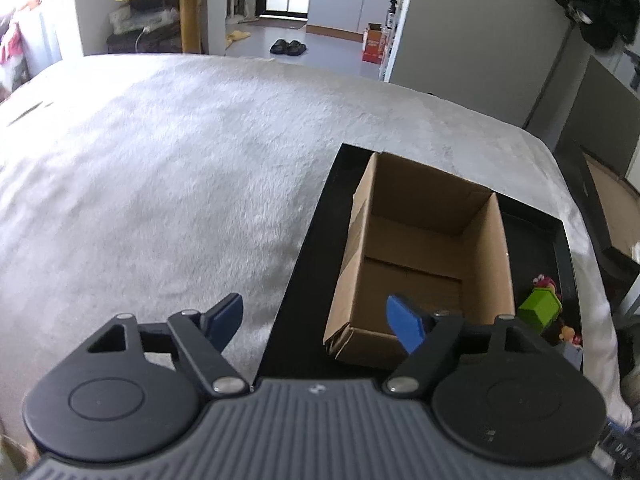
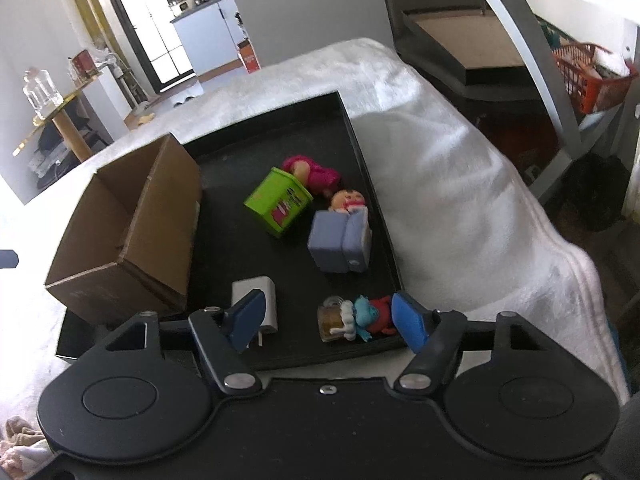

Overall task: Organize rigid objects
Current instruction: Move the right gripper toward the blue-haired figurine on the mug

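No toy has yet been picked up, so the sorting is judged to be at its start. The cardboard box (image 2: 124,232) stands empty on the black tray (image 2: 376,184), which lies on a white blanket (image 2: 460,184). Beside the box on the tray are seen a green block (image 2: 276,204), a lilac figure (image 2: 340,240), a white charger (image 2: 256,292) and a small blue figure (image 2: 356,318). Both the right hand-held gripper (image 2: 328,320) and the left hand-held gripper (image 1: 316,320) are spread and hold nothing. A descent onto the blue figure is probably called for next.
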{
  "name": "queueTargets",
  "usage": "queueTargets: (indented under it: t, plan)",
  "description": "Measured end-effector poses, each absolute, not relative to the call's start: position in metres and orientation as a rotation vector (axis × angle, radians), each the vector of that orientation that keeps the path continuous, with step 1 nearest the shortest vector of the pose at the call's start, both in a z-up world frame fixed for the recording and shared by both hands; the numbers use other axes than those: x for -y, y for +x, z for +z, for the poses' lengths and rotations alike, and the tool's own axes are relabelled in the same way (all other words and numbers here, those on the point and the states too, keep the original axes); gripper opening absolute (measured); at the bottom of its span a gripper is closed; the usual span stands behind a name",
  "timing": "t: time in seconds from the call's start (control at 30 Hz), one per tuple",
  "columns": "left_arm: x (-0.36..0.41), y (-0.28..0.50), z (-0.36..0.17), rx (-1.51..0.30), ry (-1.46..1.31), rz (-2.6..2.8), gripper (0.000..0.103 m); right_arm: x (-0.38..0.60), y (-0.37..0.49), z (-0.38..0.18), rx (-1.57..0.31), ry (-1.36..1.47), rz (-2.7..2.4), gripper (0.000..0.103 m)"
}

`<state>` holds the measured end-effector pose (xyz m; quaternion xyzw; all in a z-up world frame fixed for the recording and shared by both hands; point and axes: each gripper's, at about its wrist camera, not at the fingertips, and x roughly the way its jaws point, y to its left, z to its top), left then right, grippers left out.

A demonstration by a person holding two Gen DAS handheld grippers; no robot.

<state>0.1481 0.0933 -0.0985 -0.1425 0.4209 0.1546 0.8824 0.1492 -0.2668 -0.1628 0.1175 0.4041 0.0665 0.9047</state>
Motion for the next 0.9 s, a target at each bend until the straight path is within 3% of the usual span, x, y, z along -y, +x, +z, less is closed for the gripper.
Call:
queueTargets:
  t: [0.1, 0.37, 0.6, 0.9]
  plan:
    - [-0.095, 0.15, -0.11, -0.882, -0.282, 0.34, 0.077, 0.265, 0.151, -0.17, -0.851, 0.239, 0.135, 0.06]
    - [-0.113, 0.15, -0.132, -0.881, -0.333, 0.382, 0.067, 0.251, 0.158, -0.18, -0.87, 0.183, 0.155, 0.059]
    - [-0.116, 0.154, -0.145, -0.868, -0.358, 0.361, 0.053, 0.246, 0.166, -0.189, -0.887, 0.169, 0.136, 0.058]
    - [-0.112, 0.153, -0.138, -0.792, -0.383, 0.309, 0.052, 0.244, 0.175, -0.198, -0.904, 0.161, 0.109, 0.058]
